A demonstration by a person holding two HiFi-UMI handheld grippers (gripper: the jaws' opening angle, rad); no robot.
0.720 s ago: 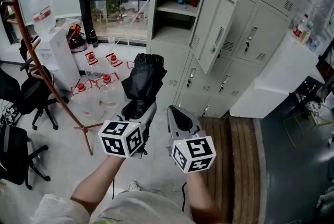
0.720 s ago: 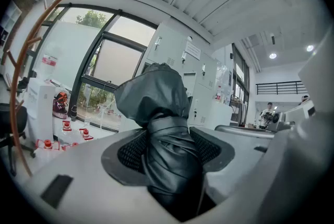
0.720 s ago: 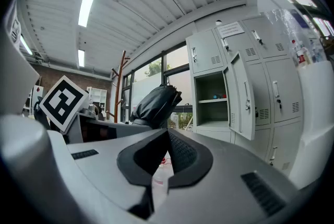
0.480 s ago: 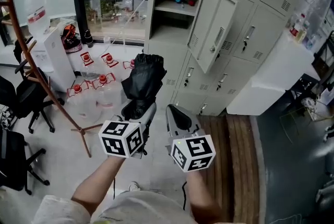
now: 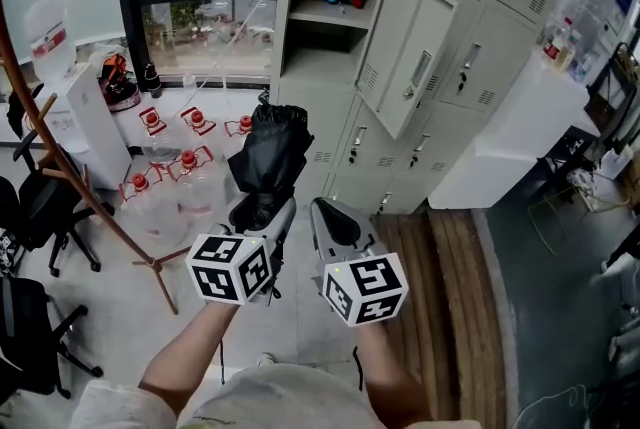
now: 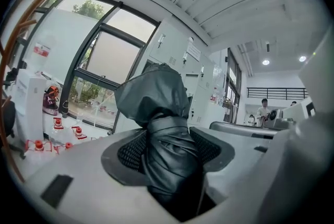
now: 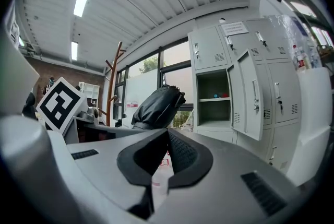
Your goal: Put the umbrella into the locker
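A folded black umbrella (image 5: 268, 152) sticks out forward from my left gripper (image 5: 262, 209), which is shut on its wrapped lower part. In the left gripper view the umbrella (image 6: 162, 129) fills the space between the pads of the left gripper (image 6: 167, 150). My right gripper (image 5: 332, 217) is held beside it, shut, with nothing between its pads. The grey locker's open compartment (image 5: 325, 17) lies ahead, its door (image 5: 410, 67) swung out to the right. From the right gripper (image 7: 166, 137) I see the umbrella (image 7: 156, 105) at left and the open locker (image 7: 213, 105) at right.
A brown coat rack (image 5: 60, 157) stands at left, with red-capped water jugs (image 5: 170, 177) on the floor behind it. Black chairs (image 5: 40, 207) sit at the far left. A white counter (image 5: 510, 147) runs along the right, and a wooden mat (image 5: 450, 287) lies below the lockers.
Both grippers keep their pose and the left still grips the umbrella. The head view has shifted, so the coat rack, jugs and locker sit further left in the picture.
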